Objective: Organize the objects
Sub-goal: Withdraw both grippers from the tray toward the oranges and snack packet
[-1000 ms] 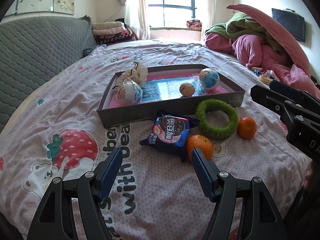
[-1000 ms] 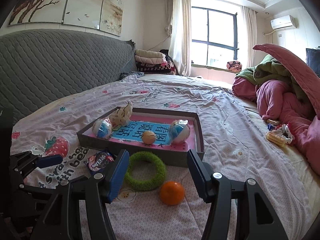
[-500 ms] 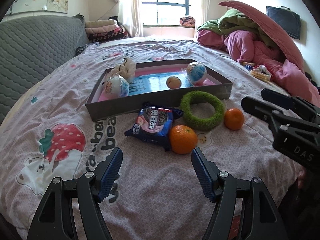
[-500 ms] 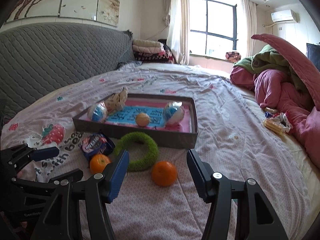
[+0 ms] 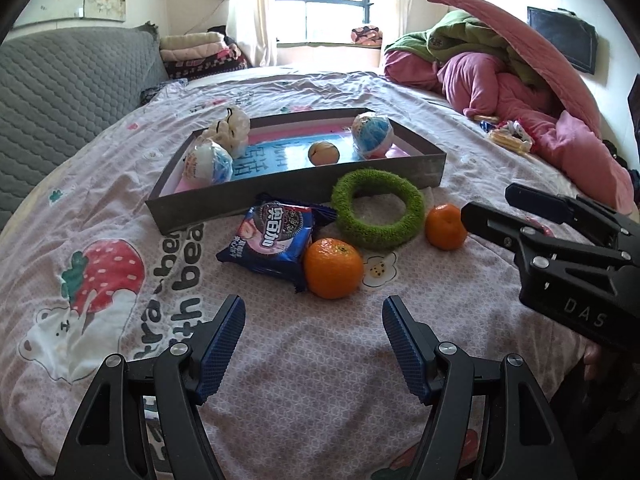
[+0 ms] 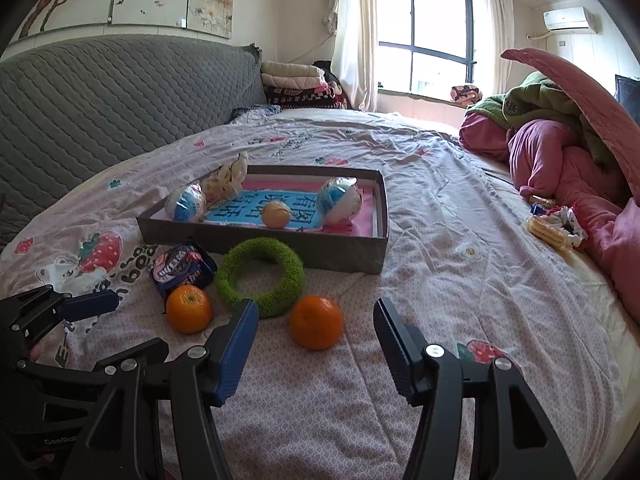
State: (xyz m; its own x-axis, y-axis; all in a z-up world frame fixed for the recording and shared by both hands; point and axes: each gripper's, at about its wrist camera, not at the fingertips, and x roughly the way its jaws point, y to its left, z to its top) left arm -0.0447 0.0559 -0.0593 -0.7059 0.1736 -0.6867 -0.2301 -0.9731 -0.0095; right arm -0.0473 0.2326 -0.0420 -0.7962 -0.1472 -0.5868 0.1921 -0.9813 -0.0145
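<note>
Ahead of your left gripper (image 5: 313, 338) the jaws stand apart over bare bed sheet (image 5: 304, 376), with nothing between them. Just beyond their tips an orange (image 5: 333, 268) lies in the way, touching a blue snack packet (image 5: 272, 240). Past both, a green ring (image 5: 378, 214) leans on the tray wall (image 5: 280, 196). Before your right gripper (image 6: 314, 330) a second orange (image 6: 316, 322) sits just ahead of the open jaws. Right of it the sheet runs clear.
</note>
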